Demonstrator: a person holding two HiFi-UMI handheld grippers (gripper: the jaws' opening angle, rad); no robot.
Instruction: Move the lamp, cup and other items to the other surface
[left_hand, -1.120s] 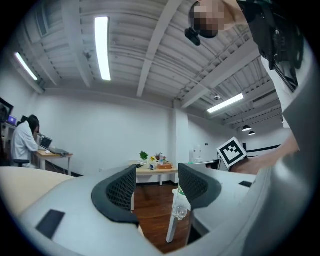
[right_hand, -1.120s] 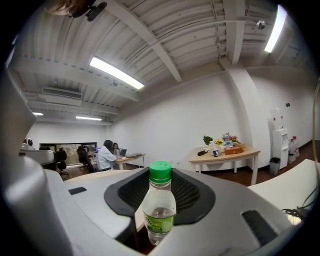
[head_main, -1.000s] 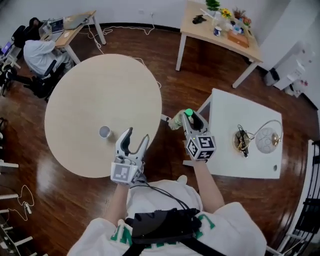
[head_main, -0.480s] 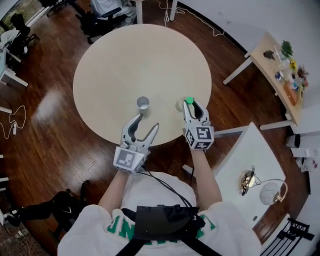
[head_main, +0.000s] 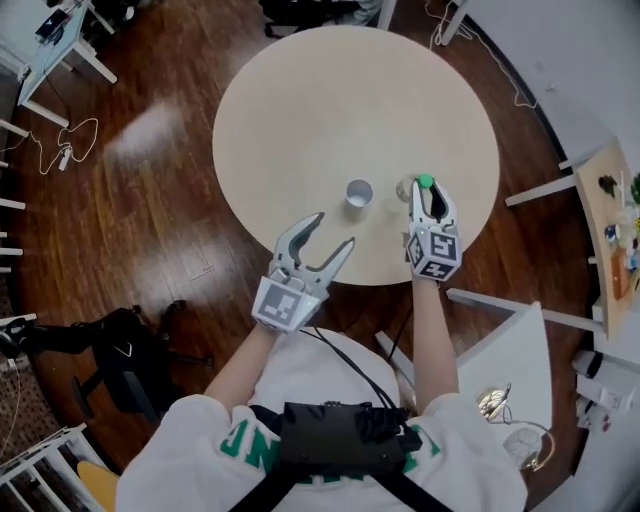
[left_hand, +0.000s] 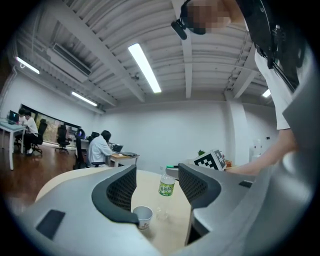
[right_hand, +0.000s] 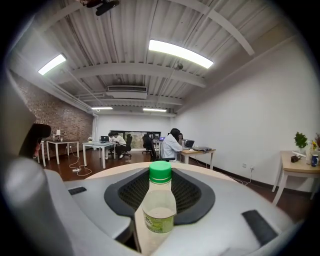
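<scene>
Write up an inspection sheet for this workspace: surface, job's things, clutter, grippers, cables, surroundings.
Surface: round table, pale wood top; a white table stands to the person's right.
Job's things: cup upright on the round table; bottle, green cap, in the right gripper; lamp on the white table.
Clutter: nothing seen on the round table.
Grippers: left gripper open and empty, short of the cup; right gripper closed on the bottle over the round table.
Cables: black cable from the left gripper to the chest pack; loose cord on the floor.
Surroundings: dark wood floor; seated person at a desk.
</scene>
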